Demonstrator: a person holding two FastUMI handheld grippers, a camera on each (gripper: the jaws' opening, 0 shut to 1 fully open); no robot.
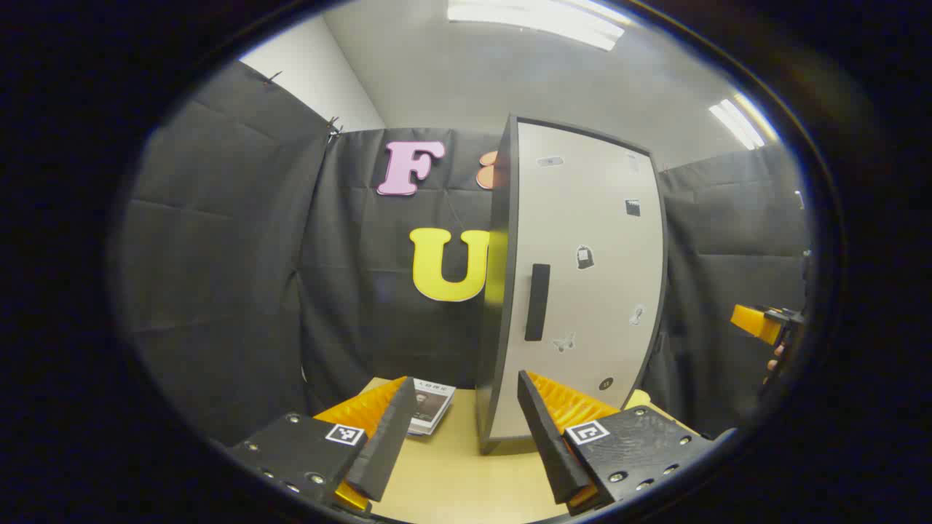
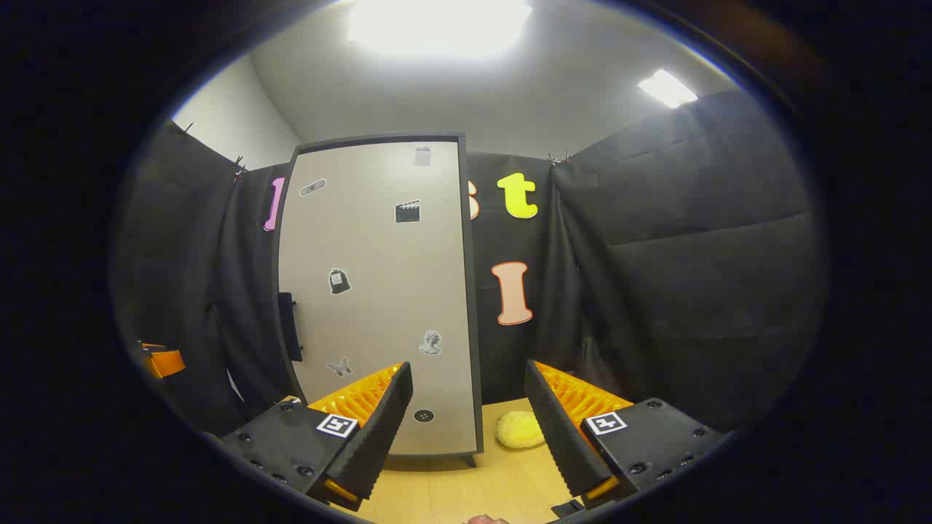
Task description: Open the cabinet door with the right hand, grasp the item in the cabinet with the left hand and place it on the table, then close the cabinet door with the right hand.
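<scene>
Ahead of the left gripper (image 1: 462,429), the cabinet (image 1: 582,291) door looks smooth and matt with a black matt handle (image 1: 537,302), and the table (image 1: 466,473) below is smooth pale wood-look. A glossy paper booklet (image 1: 431,407) lies beyond its left finger. Between the right gripper's (image 2: 466,429) 2 fingers sits a fuzzy yellow lump (image 2: 520,429).

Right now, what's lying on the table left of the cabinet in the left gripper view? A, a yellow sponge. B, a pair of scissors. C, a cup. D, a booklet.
D: a booklet lies flat on the table just left of the cabinet.
</scene>
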